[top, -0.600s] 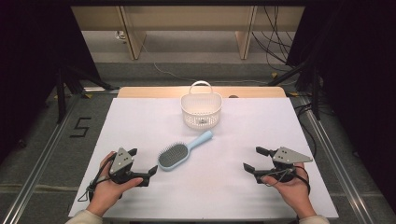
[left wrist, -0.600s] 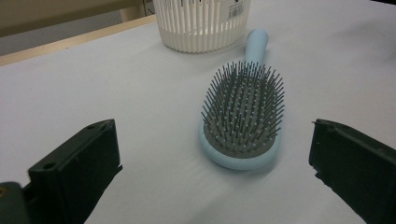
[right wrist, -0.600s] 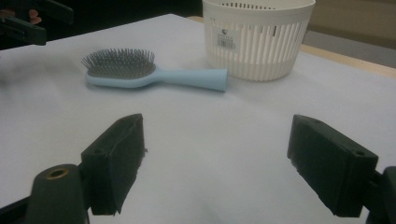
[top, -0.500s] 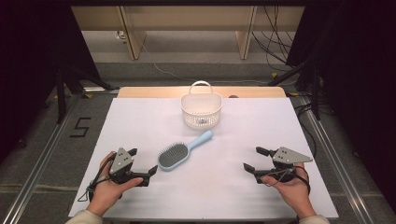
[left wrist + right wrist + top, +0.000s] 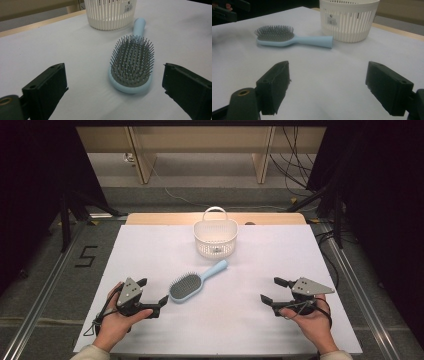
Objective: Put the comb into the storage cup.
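Lying bristles-up, the hairbrush (image 5: 186,286) points its handle toward the basket (image 5: 215,238) — both tools gape, empty.

1. The hairbrush (image 5: 192,282) lies flat on the table (image 5: 250,330), bristles up, near the middle.
2. The basket (image 5: 215,238) stands behind the hairbrush, farther from the person, near but apart from the tip of its handle.
3. The handle of the hairbrush points back and to the right, toward the basket; its head lies nearer the person.
4. The left gripper (image 5: 152,295) rests just left of the hairbrush head, its jaws spread and facing the head without touching it.
5. The right gripper (image 5: 272,290) sits well to the right of the hairbrush, jaws apart.
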`<state>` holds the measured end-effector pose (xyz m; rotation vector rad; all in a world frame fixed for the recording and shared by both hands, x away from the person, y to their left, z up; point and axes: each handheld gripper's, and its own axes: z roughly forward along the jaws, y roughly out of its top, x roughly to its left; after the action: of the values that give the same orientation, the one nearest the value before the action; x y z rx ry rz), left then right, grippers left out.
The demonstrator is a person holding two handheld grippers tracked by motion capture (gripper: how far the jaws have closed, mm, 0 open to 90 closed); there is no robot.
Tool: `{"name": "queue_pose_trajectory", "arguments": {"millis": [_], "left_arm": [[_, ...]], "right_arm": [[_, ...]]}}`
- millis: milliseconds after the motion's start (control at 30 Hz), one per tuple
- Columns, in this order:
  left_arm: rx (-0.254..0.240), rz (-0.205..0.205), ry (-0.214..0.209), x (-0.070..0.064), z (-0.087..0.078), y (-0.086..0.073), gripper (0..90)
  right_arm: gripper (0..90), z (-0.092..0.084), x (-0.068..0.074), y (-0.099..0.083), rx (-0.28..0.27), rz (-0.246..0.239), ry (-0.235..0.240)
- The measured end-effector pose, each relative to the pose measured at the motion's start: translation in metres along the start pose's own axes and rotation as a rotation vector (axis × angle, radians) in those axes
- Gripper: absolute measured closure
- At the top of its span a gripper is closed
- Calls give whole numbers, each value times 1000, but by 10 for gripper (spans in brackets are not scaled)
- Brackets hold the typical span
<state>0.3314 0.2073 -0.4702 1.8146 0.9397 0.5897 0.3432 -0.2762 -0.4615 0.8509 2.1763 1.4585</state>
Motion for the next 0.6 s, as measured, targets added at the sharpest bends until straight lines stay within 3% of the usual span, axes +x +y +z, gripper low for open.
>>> {"name": "queue_pose_trajectory", "arguments": {"millis": [67, 133, 167, 267, 300, 333, 367, 400, 467, 533, 600], "left_arm": [[-13, -9, 4, -1, 0, 2, 165], [-33, -11, -5, -2, 0, 6, 188], [-38, -9, 2, -3, 0, 9, 279], [-57, 5, 2, -6, 1, 13, 440], [-59, -5, 13, -7, 1, 15, 440], [-63, -10, 11, -7, 1, 16, 599], [-69, -19, 0, -8, 2, 17, 675], [-65, -31, -18, -8, 2, 18, 675], [-46, -16, -26, -12, 5, 22, 855], [-21, 6, -24, -16, 8, 26, 883], [13, -7, -32, -22, 15, 31, 896]], "right_arm": [[206, 1, 0, 0, 0, 3, 1], [206, 1, -1, 0, -1, 6, -1], [207, 1, -1, 0, 0, 7, -2], [207, 1, -1, 0, 1, 5, -3], [207, 1, -1, 0, 4, 5, -4], [208, 1, -1, -1, 4, 6, -5], [208, 1, -1, -1, 4, 7, -7], [208, 1, -1, -1, 4, 7, -7], [210, 1, -1, -1, 5, 11, -10], [210, 1, -2, -1, 3, 10, -9], [210, 2, -1, -1, 6, 9, -10]]}}
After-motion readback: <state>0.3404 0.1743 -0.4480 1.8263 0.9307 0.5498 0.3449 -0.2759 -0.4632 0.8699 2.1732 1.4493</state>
